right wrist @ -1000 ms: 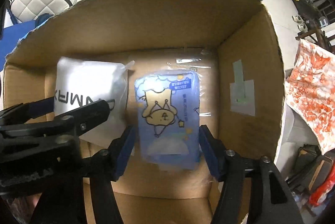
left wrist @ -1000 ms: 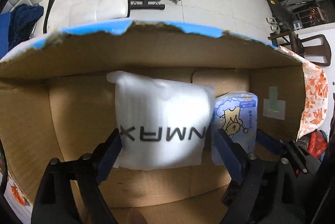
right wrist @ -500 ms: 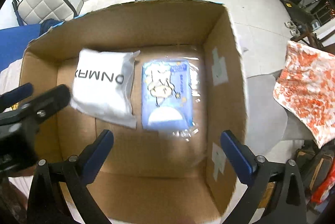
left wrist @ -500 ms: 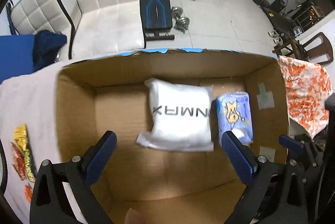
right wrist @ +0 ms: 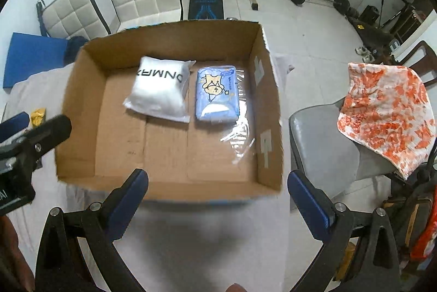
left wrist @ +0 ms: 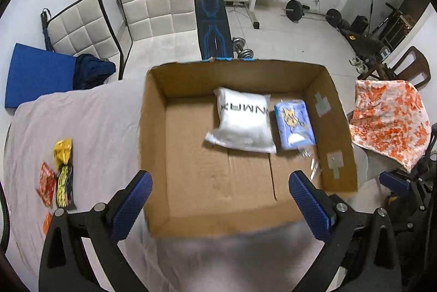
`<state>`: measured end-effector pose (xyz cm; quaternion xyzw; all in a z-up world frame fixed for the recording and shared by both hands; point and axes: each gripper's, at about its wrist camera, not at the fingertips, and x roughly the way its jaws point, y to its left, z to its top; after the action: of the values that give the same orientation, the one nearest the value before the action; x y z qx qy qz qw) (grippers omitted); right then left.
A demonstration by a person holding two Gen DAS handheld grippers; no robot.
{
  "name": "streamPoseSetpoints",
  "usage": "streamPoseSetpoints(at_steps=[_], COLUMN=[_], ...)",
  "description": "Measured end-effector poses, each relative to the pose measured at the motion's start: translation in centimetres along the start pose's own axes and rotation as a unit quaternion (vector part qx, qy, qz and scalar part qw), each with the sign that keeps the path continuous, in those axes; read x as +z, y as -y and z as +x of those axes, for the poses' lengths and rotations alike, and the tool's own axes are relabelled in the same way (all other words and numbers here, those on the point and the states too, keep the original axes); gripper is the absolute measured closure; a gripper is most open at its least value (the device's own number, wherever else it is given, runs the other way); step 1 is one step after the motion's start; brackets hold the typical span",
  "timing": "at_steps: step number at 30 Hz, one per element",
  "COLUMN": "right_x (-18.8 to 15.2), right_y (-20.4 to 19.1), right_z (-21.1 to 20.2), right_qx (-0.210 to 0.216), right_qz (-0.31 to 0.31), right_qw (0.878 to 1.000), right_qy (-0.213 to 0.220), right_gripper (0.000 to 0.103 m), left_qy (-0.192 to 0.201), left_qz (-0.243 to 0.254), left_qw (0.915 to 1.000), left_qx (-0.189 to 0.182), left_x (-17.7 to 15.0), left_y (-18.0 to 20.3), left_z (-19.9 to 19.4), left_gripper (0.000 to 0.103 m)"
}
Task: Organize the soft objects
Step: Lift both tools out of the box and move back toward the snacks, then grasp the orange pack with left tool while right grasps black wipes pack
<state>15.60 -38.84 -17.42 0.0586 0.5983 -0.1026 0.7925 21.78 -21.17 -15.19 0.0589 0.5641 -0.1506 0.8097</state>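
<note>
Both tools (left wrist: 220,199) (right wrist: 217,199) wide apart — seemingly empty

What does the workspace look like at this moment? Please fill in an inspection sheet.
Surface: table under a pale cloth, bearing an open cardboard box.
Job's things: white soft pack and blue tissue pack lie side by side on the box floor, near its far wall.
Clutter: yellow, red and dark snack packets on the cloth left of the box; loose clear plastic inside the box.
Grippers: left gripper and right gripper are both above the box's near edge, jaws wide apart, holding nothing.
Cables: nothing seen.
Surroundings: white padded chairs, weight bench, barbell rack, orange-patterned cloth draped over a chair.
</note>
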Motion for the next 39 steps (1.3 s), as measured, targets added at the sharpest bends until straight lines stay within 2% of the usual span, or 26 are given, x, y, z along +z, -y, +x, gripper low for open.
streamPoseSetpoints(at_steps=[11, 18, 23, 27, 32, 36, 39], right_x=[-4.8, -5.8, -5.8, -5.7, -5.4, -4.8, -4.4], right_y=[0.4, -0.7, -2.5, -5.2, -11.1, -17.0, -22.0], right_z=[-8.2, -10.3, -11.7, -12.8, -13.0, -11.8, -9.8], right_qx=[0.005, 0.009, 0.019, 0.035, 0.068, 0.095, 0.115], right_qz=[0.011, 0.012, 0.015, 0.011, -0.013, -0.042, -0.067], right_qw=[0.999, 0.999, 0.998, 0.998, 0.996, 0.994, 0.991], right_qy=[0.043, 0.049, 0.056, 0.058, 0.051, 0.031, 0.008], right_gripper=[0.0, 0.0, 0.0, 0.0, 0.0, 0.0, 0.0], left_qy=[0.03, 0.039, 0.048, 0.052, 0.042, 0.027, 0.007], left_qz=[0.013, 0.012, 0.004, -0.016, -0.058, -0.099, -0.141], left_qw=[0.9993, 0.9985, 0.998, 0.9975, 0.9971, 0.9947, 0.989], left_qx=[-0.019, -0.036, -0.042, -0.044, -0.027, 0.011, 0.044], left_x=[-4.6, -5.5, -5.9, -6.3, -7.6, -9.3, -11.2], left_y=[0.7, 0.2, -1.7, -4.9, -11.6, -18.4, -24.4], left_z=[-7.2, -9.4, -11.0, -12.4, -13.4, -13.4, -12.8], left_gripper=[0.0, 0.0, 0.0, 0.0, 0.0, 0.0, 0.0])
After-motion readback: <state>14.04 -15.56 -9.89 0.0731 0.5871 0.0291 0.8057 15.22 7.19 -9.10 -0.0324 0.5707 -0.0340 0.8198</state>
